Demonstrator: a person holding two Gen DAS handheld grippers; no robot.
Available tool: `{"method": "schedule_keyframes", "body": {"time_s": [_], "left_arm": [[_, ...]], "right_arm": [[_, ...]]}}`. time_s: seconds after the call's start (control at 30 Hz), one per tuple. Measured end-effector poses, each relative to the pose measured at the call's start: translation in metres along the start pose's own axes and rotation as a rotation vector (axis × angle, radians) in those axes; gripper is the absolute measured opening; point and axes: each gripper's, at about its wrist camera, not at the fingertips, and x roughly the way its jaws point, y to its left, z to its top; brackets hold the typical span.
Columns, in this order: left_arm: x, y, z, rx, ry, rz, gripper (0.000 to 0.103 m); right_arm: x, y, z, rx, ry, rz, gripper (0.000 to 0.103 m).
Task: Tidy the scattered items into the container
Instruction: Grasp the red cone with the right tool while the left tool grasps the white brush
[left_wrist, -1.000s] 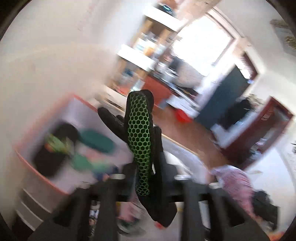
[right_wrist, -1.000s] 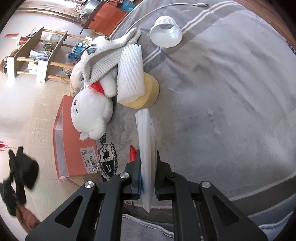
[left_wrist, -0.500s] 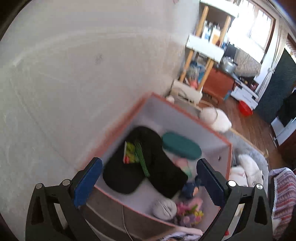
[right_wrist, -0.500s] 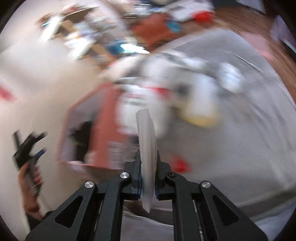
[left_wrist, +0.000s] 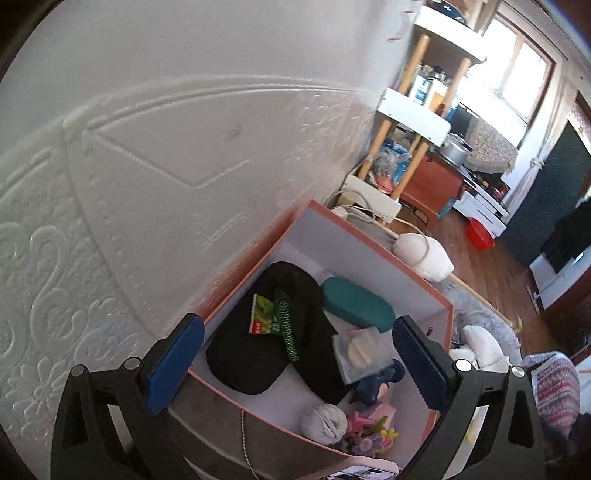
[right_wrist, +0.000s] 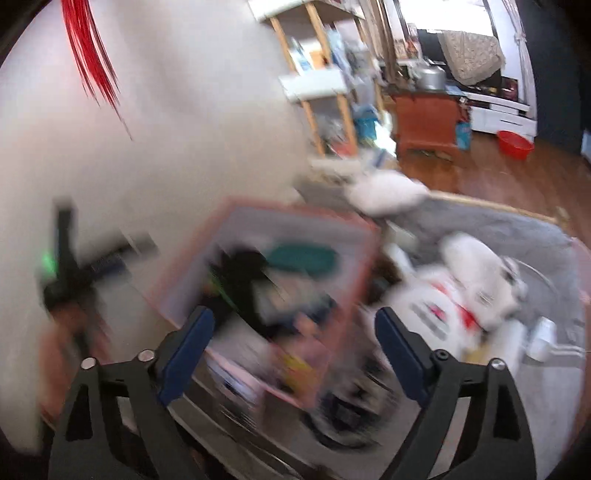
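Fingers of left gripper spread empty above box; right gripper opening, empty, box beyond

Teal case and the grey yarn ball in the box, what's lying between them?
In the left wrist view, a clear bag and a dark blue toy lie between teal case and yarn ball.

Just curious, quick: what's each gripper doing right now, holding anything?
Left gripper: wide open, empty, above the box.
Right gripper: jaws opening, nothing between them.
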Motion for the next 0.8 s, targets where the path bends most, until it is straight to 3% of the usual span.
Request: {"method": "schedule_keyframes", "body": {"time_s": [0.03,0.13,0.27,0.33,0.47,0.57,0.67,0.7,0.8], "left_arm": [[-0.001,-0.006,-0.002,0.023,-0.003,0.001,0.103],[-0.001,-0.026,-0.008,0.085,-0.008,0.000,0.103],[-0.002,-0.056,-0.021,0.187,-0.007,0.008,0.103],[0.002,-0.068,-0.029,0.232,0.010,0.003,0.103],[0.012,-0.096,-0.048,0.334,0.040,-0.001,0.103],[0.018,-0.117,-0.060,0.403,0.062,-0.005,0.103],[0.024,-0.132,-0.073,0.467,0.089,-0.019,0.103],[0.027,-0.138,-0.079,0.495,0.097,-0.022,0.103],[0.032,-0.153,-0.094,0.554,0.115,-0.015,0.103]], "right_arm": [[0.007,-0.014,-0.015,-0.004,0.047,-0.039,0.072],[0.041,-0.066,-0.084,0.030,0.229,-0.135,0.069],[0.084,-0.122,-0.154,0.164,0.381,-0.165,0.068],[0.093,-0.136,-0.158,0.218,0.394,-0.142,0.063],[0.101,-0.138,-0.146,0.192,0.339,-0.107,0.063],[0.121,-0.140,-0.150,0.188,0.375,-0.109,0.060],[0.136,-0.144,-0.153,0.184,0.412,-0.111,0.045],[0.139,-0.146,-0.154,0.179,0.423,-0.127,0.034],[0.128,-0.166,-0.150,0.299,0.394,-0.066,0.033]]}}
